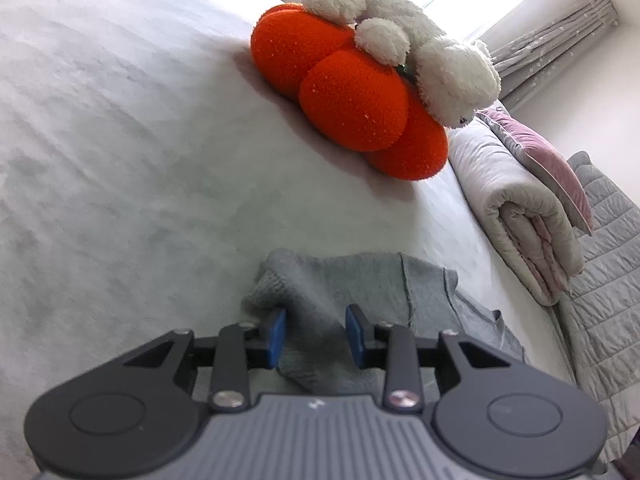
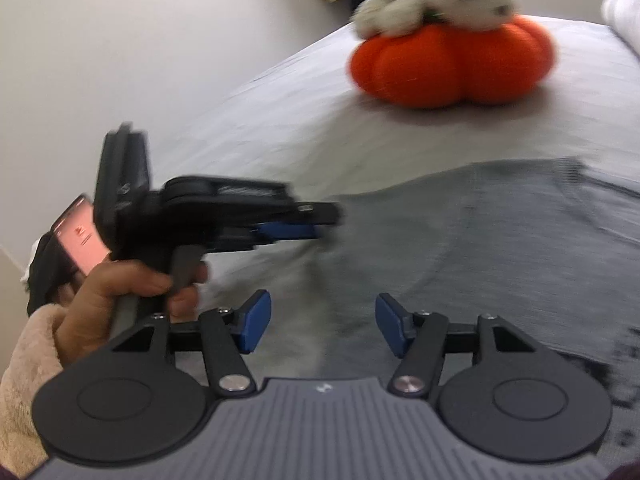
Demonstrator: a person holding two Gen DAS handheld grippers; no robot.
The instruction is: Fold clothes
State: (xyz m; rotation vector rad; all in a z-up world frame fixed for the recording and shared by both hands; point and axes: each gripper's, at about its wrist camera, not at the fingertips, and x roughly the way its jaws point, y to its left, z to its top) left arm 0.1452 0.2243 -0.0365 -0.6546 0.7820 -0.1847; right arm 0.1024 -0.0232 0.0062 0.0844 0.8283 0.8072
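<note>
A grey knit sweater (image 1: 360, 292) lies on the white bed (image 1: 120, 160). My left gripper (image 1: 316, 334) has its blue pads on either side of a bunched fold of the sweater, with a visible gap between them. In the right wrist view the sweater (image 2: 500, 240) spreads flat across the bed, blurred by motion. My right gripper (image 2: 323, 324) is open and empty, just above the sweater's near edge. The left gripper (image 2: 292, 232) shows there too, held in a hand at the sweater's left edge.
An orange pumpkin cushion (image 1: 352, 92) with a white plush toy (image 1: 420, 40) on top sits further up the bed; both show in the right wrist view (image 2: 452, 64). A folded quilt (image 1: 512, 216) and pink pillow (image 1: 548, 160) lie at the right. A wall (image 2: 120, 40) stands left.
</note>
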